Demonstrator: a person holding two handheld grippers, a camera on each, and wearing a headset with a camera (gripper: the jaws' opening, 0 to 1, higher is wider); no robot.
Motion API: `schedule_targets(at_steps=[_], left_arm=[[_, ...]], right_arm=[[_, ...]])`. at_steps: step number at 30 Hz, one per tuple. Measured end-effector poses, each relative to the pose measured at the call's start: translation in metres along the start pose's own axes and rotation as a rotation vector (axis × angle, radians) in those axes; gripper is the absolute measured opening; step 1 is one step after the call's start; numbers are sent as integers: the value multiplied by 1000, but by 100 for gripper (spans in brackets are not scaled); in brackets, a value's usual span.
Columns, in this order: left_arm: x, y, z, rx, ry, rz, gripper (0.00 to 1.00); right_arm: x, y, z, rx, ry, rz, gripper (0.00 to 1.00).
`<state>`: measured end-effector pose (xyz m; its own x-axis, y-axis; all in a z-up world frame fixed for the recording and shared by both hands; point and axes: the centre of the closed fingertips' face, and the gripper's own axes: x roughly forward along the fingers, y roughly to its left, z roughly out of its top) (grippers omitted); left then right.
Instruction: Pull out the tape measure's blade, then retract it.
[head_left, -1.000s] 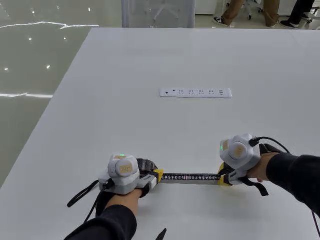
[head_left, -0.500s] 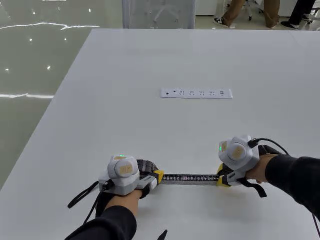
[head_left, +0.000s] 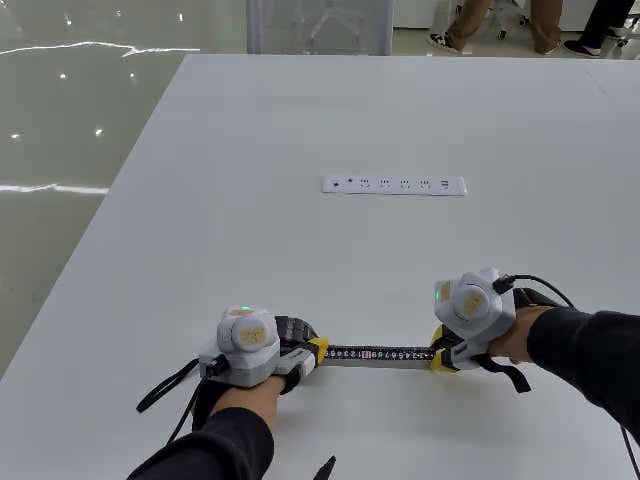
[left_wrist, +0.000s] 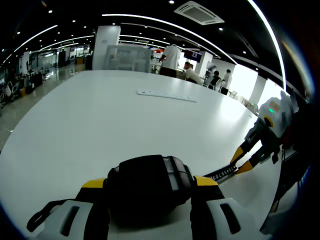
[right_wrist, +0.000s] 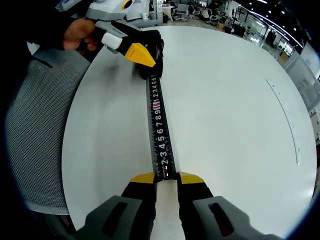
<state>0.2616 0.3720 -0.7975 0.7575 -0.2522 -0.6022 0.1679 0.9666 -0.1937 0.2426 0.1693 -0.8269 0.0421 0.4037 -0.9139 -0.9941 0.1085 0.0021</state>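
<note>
The black tape measure case (left_wrist: 150, 187) sits between the yellow-tipped fingers of my left gripper (head_left: 312, 352), which is shut on it near the table's front edge. Its black blade (head_left: 378, 353) with white numerals runs flat over the table to my right gripper (head_left: 438, 358). In the right gripper view the blade (right_wrist: 160, 132) stretches from the case (right_wrist: 152, 50) to my right gripper (right_wrist: 165, 179), shut on the blade's end. The left gripper view shows the blade (left_wrist: 220, 174) leading to the right gripper (left_wrist: 240, 162).
A white power strip (head_left: 394, 185) lies flat in the middle of the white table (head_left: 300, 130). A black strap (head_left: 165, 385) trails left of the left hand. People stand beyond the table's far end (head_left: 500, 20). A mesh chair (right_wrist: 40, 130) is beside the table.
The right gripper has moved slightly left, toward the case, and the visible blade is a little shorter. The left gripper holds still.
</note>
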Motion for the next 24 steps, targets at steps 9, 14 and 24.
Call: schedule_targets(at_steps=[9, 14, 24], left_arm=[[0, 0, 0, 0, 2, -3, 62], [0, 0, 0, -1, 1, -2, 62], [0, 0, 0, -2, 2, -3, 62]], right_arm=[[2, 2, 5, -3, -5, 2, 12], [4, 2, 9, -8, -7, 2, 12], [8, 2, 18, -1, -20, 1, 12]])
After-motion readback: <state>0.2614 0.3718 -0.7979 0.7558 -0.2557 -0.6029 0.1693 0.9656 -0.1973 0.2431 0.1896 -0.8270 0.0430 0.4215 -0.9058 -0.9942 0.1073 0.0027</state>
